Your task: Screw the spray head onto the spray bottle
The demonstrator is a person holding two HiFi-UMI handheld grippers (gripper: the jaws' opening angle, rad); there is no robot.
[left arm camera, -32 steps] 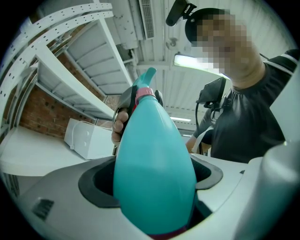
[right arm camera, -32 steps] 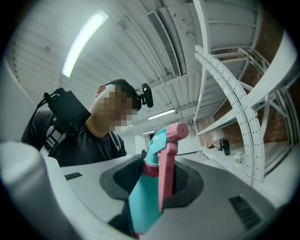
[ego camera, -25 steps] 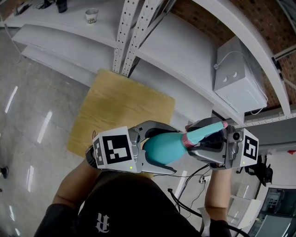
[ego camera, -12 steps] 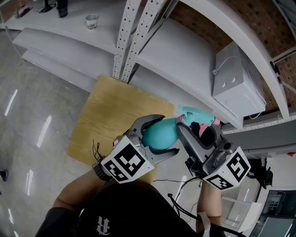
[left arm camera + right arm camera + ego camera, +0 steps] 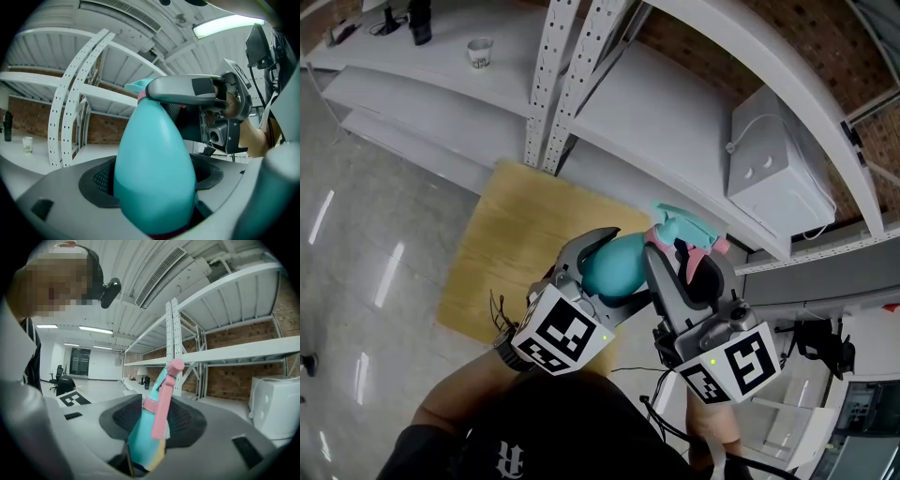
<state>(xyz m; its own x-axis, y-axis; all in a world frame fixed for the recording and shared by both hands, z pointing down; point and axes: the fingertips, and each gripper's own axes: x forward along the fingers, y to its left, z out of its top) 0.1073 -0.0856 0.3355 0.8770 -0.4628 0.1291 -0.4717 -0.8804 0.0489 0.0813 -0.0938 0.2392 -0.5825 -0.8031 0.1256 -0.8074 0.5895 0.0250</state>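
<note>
White shelving [image 5: 675, 103] over a shiny floor [image 5: 356, 234]. My left tool [image 5: 614, 272] clamps the teal spray bottle [image 5: 154, 164]. My right tool [image 5: 694, 277] grips the spray head [image 5: 161, 394] at its neck. Both have swung round together; I judge screwing underway.

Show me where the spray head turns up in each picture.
Head view: spray head just right of centre.
Left gripper view: spray head upper middle, mostly hidden.
Right gripper view: spray head at centre, low.
Shared landmark: the perforated shelf post.
</note>
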